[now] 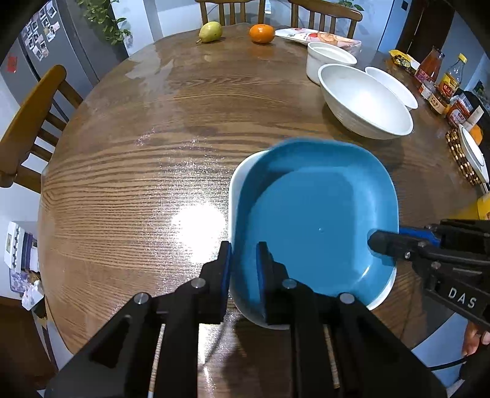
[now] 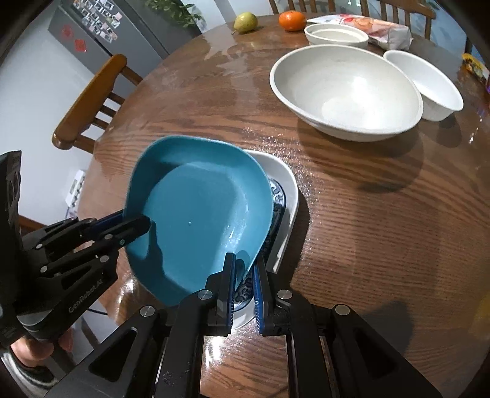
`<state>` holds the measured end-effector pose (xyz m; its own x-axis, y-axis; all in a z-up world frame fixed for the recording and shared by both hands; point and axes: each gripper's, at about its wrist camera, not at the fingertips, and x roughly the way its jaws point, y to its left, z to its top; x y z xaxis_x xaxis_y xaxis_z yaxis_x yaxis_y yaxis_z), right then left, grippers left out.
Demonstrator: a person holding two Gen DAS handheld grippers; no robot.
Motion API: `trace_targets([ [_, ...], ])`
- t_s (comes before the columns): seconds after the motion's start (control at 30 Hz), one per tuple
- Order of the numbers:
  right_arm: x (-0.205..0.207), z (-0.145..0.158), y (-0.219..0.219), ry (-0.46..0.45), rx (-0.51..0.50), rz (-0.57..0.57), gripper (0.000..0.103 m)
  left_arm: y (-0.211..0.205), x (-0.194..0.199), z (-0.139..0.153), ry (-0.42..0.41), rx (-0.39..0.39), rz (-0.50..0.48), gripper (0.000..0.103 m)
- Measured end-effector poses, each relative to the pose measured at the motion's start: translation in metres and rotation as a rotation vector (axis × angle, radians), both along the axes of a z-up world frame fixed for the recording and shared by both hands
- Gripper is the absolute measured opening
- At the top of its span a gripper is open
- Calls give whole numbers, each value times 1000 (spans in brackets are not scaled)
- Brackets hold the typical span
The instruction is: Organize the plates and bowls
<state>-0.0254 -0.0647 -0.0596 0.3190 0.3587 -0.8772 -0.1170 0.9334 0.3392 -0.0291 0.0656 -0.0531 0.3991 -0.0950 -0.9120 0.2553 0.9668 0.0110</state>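
A blue square dish (image 1: pixel 315 214) (image 2: pixel 199 214) is tilted over a white square plate (image 2: pixel 288 189), whose rim (image 1: pixel 233 189) shows at the dish's left side. A blue-patterned plate (image 2: pixel 277 196) lies inside the white one, mostly hidden. My left gripper (image 1: pixel 245 266) is shut on the blue dish's near rim, one pad outside and one inside; in the right wrist view the left gripper (image 2: pixel 134 223) clamps the dish's left edge. My right gripper (image 2: pixel 245 275) is shut on the opposite rim, and in the left wrist view the right gripper (image 1: pixel 386 242) reaches in from the right.
Behind stand a large white bowl (image 2: pixel 346 88), a smaller white bowl (image 2: pixel 435 88) and a white ramekin (image 2: pixel 337 35). A pear (image 1: pixel 210 31), an orange (image 1: pixel 261 33) and a snack bag (image 2: pixel 386 29) lie at the far edge. Bottles and jars (image 1: pixel 444 82) crowd the right; a wooden chair (image 1: pixel 30 122) stands left.
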Motion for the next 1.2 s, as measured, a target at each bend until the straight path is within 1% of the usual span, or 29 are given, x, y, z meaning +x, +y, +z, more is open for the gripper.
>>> trace_targets([
  [0.2,2,1,-1,3,-13,-6,11,1,-1,0,2,-4,-1,17],
  [0.27,2,2,-1,2,-10,-18,11,3,-1,1,4,-14,6,24],
  [0.33,2,6,-4,-13,-23,-43,12,6,-1,5,-7,-24,17,44],
  [0.37,2,9,-8,-23,-17,-62,14,7,-1,6,-12,-28,21,47],
  [0.43,1,12,-15,-34,-2,-88,25,9,0,13,-31,-37,32,54],
  [0.47,1,14,-21,-40,3,-110,37,10,1,16,-40,-41,36,56],
  [0.5,0,16,-28,-50,14,-140,48,11,2,20,-50,-47,41,61],
  [0.57,-1,20,-40,-64,28,-178,54,11,4,25,-66,-58,52,67],
  [0.63,-4,23,-55,-76,41,-223,54,11,9,30,-78,-68,63,75],
  [0.7,-7,24,-71,-76,52,-273,54,8,15,35,-83,-87,65,76],
  [0.83,-7,25,-98,-73,61,-355,54,-10,33,47,-99,-146,34,76],
  [0.93,1,28,-115,-86,72,-414,54,-29,49,52,-115,-180,6,76],
  [1.0,10,29,-126,-96,91,-448,54,-43,65,52,-110,-203,-7,76],
  [1.1,22,30,-135,-110,94,-466,54,-61,89,44,-79,-204,3,76],
  [1.2,41,23,-143,-93,105,-477,54,-75,110,31,-52,-169,25,76],
])
